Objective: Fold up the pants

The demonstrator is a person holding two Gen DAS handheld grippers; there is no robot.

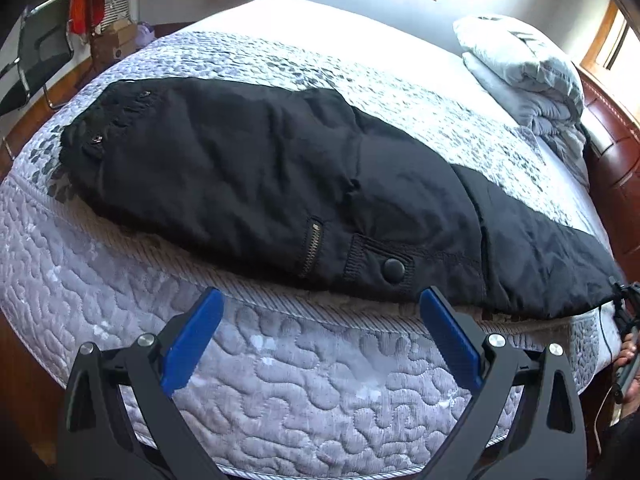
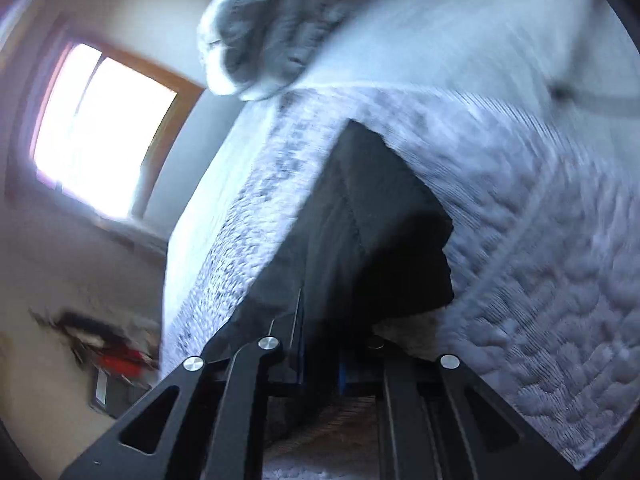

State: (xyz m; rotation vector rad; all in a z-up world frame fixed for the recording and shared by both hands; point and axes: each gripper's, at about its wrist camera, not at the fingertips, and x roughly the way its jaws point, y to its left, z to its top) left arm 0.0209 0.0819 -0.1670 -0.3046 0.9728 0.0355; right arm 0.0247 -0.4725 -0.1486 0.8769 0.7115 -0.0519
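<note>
The left gripper (image 1: 322, 334) hangs in front of the side of the mattress (image 1: 280, 392), its two blue fingers (image 1: 194, 340) spread wide apart with nothing between them, their tips just below the near edge of the pants (image 1: 260, 184) and not touching the cloth. The black pants lie along the near edge of the bed, stretched from the waistband at the far left to the leg ends at the right, where they reach past the corner of the mattress. A short metal zipper (image 1: 313, 250) and a pocket flap with a round black snap (image 1: 394, 270) sit on the fabric just above the open fingers. The right gripper (image 2: 320, 354) has its fingers pressed together on the leg end of the pants (image 2: 360, 220), the dark cloth running straight out from between them across the quilted mattress (image 2: 540, 280); this view is blurred and tilted. In the left wrist view the same gripper shows only as a small dark shape at the far right edge, at the end of the pants. Beyond the pants, a folded grey garment (image 1: 524, 72) rests near the far right side of the bed, well apart from them, also seen in the right wrist view (image 2: 272, 28). A bright window (image 2: 100, 128) lies off to the left there.
</note>
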